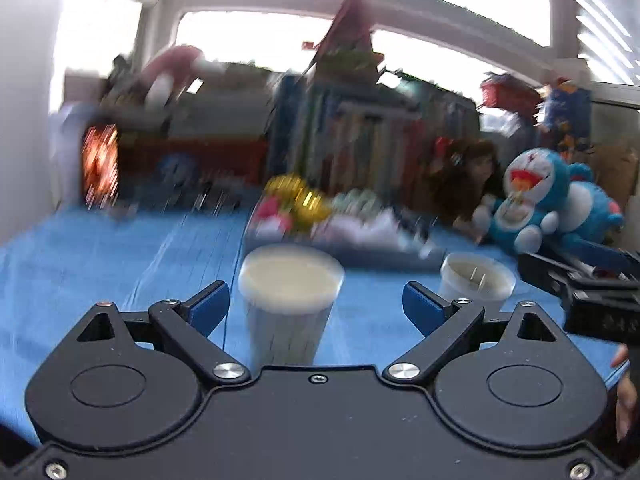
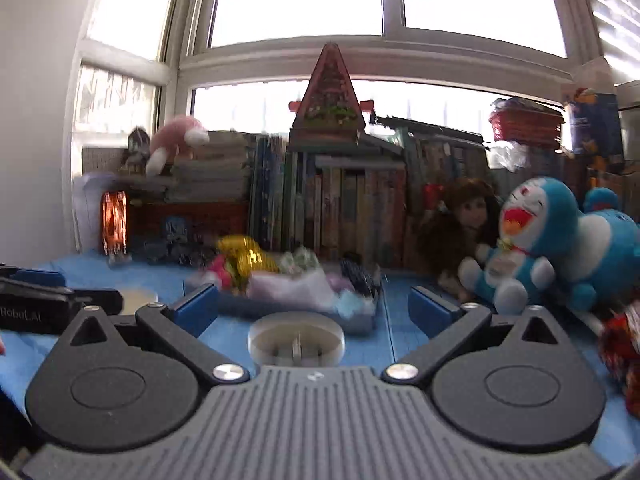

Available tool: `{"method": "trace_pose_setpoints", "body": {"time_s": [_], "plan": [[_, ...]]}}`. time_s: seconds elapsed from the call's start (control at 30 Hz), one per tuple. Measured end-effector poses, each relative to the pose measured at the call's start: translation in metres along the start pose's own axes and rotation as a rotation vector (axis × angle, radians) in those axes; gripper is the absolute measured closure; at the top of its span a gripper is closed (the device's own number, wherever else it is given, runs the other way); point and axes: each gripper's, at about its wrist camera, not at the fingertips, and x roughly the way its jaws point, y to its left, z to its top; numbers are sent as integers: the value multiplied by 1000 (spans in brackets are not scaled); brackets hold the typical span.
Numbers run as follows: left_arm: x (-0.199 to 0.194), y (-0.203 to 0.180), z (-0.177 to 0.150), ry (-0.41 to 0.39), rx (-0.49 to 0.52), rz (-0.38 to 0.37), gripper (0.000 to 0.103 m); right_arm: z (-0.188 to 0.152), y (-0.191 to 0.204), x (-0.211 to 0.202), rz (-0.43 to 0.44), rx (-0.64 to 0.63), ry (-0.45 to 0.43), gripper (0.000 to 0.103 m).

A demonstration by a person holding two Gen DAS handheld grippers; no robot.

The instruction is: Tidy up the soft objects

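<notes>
Two grippers face a blue surface (image 2: 404, 344) under a window, and both stand with fingers wide and nothing between the pads. The left gripper (image 1: 316, 304) looks over a tall lidded cup (image 1: 290, 300) that stands just ahead of its blue fingers (image 1: 210, 306), not touched by them. The right gripper (image 2: 316, 308) sits over a low clear cup (image 2: 296, 340), which in the left view is the open cup (image 1: 476, 278) to the right of the tall one. That cup lies just ahead of the right fingers (image 2: 434, 312), apart from both pads. Behind the two cups a shallow tray (image 2: 280, 312) holds a heap of soft things: a gold bow (image 2: 246, 256), pink and white pieces, and something dark at its right end; blur hides what each is. To the right of the tray a blue cat plush (image 2: 532, 240) sits upright on the surface, with a brown-haired doll (image 2: 464, 220) just beside it on the left and a second blue plush (image 2: 608, 248) behind it on the right. A row of books (image 2: 340, 208) lines the back, a pink plush (image 2: 176, 140) lying on a stack at the left. The left view is badly smeared.
</notes>
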Motion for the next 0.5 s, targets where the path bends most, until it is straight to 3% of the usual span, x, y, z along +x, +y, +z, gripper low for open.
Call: {"method": "trace_pose_setpoints", "body": {"time_s": [0.23, 0.5], "plan": [[13, 13, -49, 124, 2, 149, 10, -49, 10, 9, -29, 1, 137, 0], [34, 12, -59, 184, 15, 169, 10, -74, 10, 21, -60, 14, 229, 0]]}}
